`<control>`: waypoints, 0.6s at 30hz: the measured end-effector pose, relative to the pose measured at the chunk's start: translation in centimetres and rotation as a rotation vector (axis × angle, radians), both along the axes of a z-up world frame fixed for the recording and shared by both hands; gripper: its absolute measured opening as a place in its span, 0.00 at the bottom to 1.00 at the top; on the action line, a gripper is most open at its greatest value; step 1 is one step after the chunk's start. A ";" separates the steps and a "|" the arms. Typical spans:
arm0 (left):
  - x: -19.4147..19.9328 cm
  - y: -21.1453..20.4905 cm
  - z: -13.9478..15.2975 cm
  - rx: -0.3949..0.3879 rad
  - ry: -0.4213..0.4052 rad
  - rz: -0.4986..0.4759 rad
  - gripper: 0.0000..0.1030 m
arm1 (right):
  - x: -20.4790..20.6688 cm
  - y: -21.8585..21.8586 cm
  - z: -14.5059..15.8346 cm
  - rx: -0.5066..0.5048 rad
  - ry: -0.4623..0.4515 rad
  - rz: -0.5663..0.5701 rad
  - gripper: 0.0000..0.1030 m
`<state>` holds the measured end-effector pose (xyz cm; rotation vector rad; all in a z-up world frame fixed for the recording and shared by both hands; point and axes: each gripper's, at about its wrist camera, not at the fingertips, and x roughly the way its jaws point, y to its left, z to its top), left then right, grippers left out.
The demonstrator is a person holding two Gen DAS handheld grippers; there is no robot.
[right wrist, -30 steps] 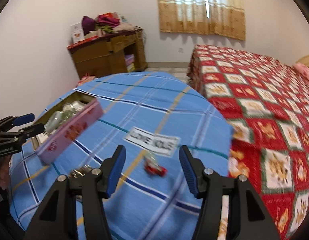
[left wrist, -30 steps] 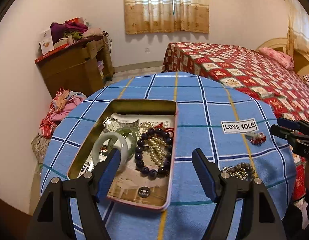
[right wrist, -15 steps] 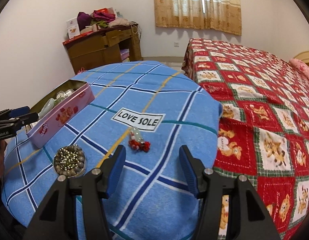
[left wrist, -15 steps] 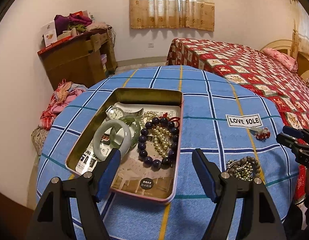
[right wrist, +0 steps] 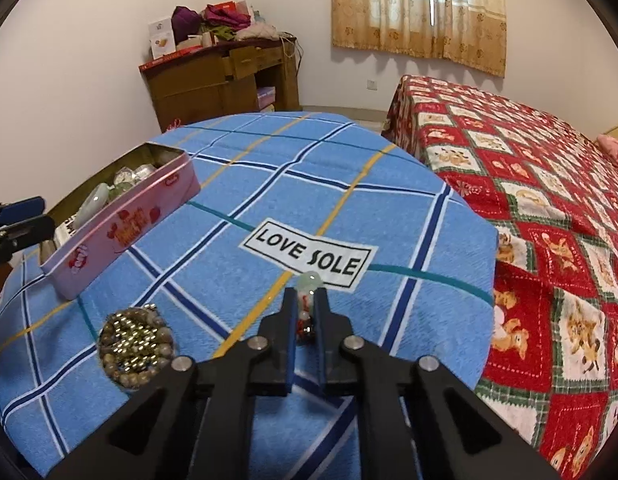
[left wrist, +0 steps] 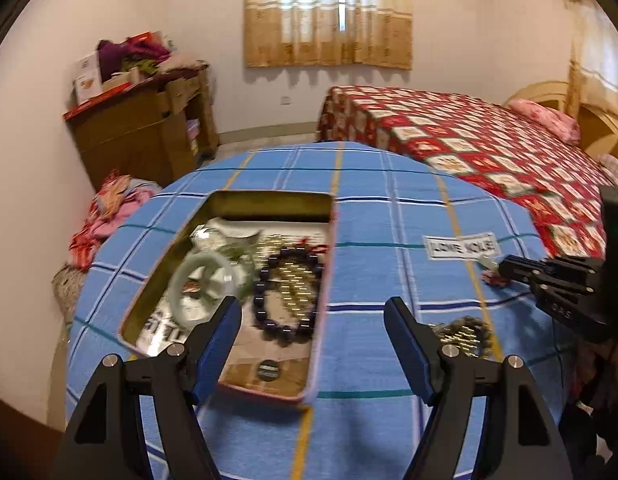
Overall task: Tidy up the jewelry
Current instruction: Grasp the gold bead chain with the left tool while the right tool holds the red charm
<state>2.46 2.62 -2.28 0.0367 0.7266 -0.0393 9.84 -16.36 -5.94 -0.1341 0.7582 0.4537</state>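
Note:
A pink tin box (left wrist: 327, 280) (right wrist: 125, 232) on the blue checked tablecloth holds a jade bangle (left wrist: 205, 280), a dark bead bracelet (left wrist: 287, 292), pearls and a watch. My left gripper (left wrist: 313, 332) is open and empty, hovering over the tin's near end. My right gripper (right wrist: 305, 308) is shut on a small jade pendant with red cord (right wrist: 307, 290), low over the cloth just below the "LOVE SOLE" label (right wrist: 309, 256). It shows in the left wrist view (left wrist: 509, 270) at the right. A coil of beaded bracelets (right wrist: 135, 346) (left wrist: 465, 334) lies on the cloth.
The round table's edge (right wrist: 489, 280) drops off close to the right gripper. A bed with a red quilt (right wrist: 549, 200) stands to the right. A wooden desk with clutter (right wrist: 221, 76) stands against the far wall. A clothes pile (left wrist: 109, 208) lies on the floor.
My right gripper moved forward and down over the red-corded pendant and closed on it. My left gripper stayed open, shifting slightly over the tin.

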 end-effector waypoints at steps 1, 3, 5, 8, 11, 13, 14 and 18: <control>-0.1 -0.5 -0.1 0.008 0.001 -0.012 0.72 | -0.4 -0.2 0.1 0.002 -0.007 0.001 0.07; -0.1 -1.1 -0.2 0.009 0.004 -0.036 0.69 | -0.7 -0.5 0.3 0.016 -0.008 -0.003 0.07; -0.1 -2.3 -0.5 0.007 0.018 -0.087 0.52 | -1.0 -0.7 0.5 0.025 -0.009 -0.006 0.07; -0.2 -4.2 -0.9 0.016 0.031 -0.158 0.45 | -1.3 -0.6 0.4 0.030 -0.009 -0.006 0.07; -0.3 -5.7 -1.3 0.012 0.046 -0.214 0.42 | -1.3 -0.5 0.4 0.036 -0.006 -0.005 0.07; -0.2 -6.3 -1.7 0.000 0.063 -0.241 0.42 | -1.3 -0.5 0.3 0.039 -0.004 -0.005 0.07; -0.1 -6.6 -2.0 -0.007 0.075 -0.255 0.42 | -1.2 -0.5 0.3 0.040 -0.003 -0.006 0.07; 0.8 -7.5 -3.5 -0.010 0.124 -0.270 0.42 | -1.2 -0.3 0.2 0.046 0.006 -0.004 0.07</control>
